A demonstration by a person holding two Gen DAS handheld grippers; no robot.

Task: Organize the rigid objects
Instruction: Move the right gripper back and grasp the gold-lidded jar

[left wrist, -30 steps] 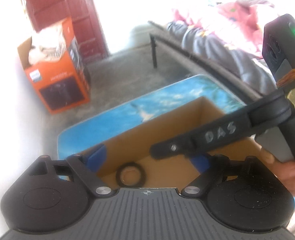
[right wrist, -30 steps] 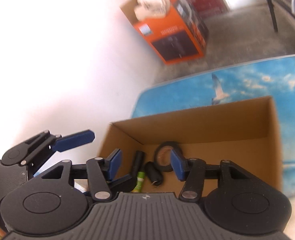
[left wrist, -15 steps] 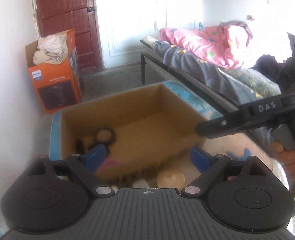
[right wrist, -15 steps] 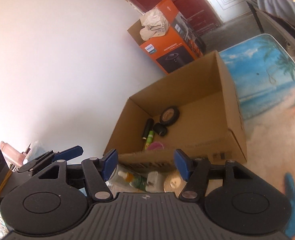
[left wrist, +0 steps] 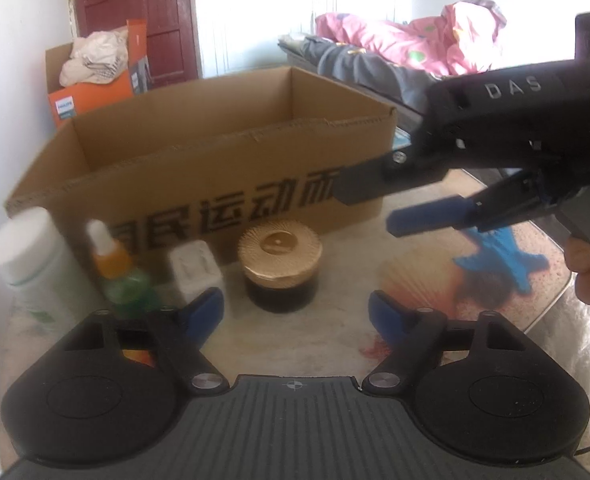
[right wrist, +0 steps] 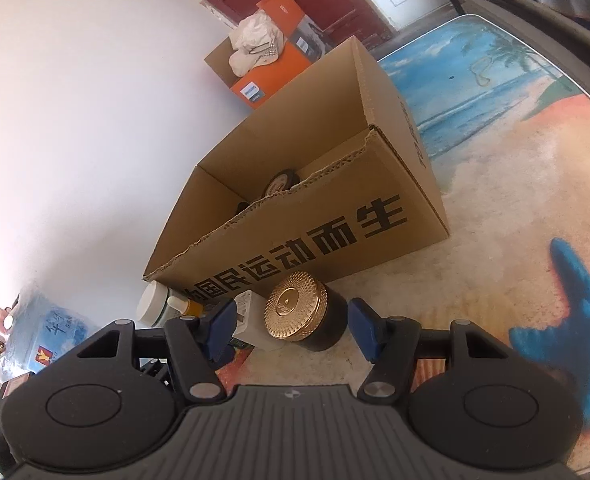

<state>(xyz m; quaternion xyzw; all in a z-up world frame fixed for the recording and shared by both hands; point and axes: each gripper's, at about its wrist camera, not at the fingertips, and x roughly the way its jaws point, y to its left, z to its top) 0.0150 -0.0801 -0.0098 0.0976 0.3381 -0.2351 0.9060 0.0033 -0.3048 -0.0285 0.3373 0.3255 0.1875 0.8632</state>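
An open cardboard box with black printed characters stands on the table. In front of it stand a dark jar with a gold lid, a small white block, a dropper bottle with orange and green liquid and a white-capped bottle. A black ring lies inside the box. My left gripper is open and empty, just short of the jar. My right gripper is open, its fingers either side of the jar, above it.
The table carries a beach-print cover with a blue starfish. An orange box with cloths stands on the floor by a red door. A bed with pink bedding lies at the right. A water jug stands at the left.
Both grippers have pulled back from over the box and dropped low in front of it. The jar and bottles now show close ahead; the right gripper now frames the jar.
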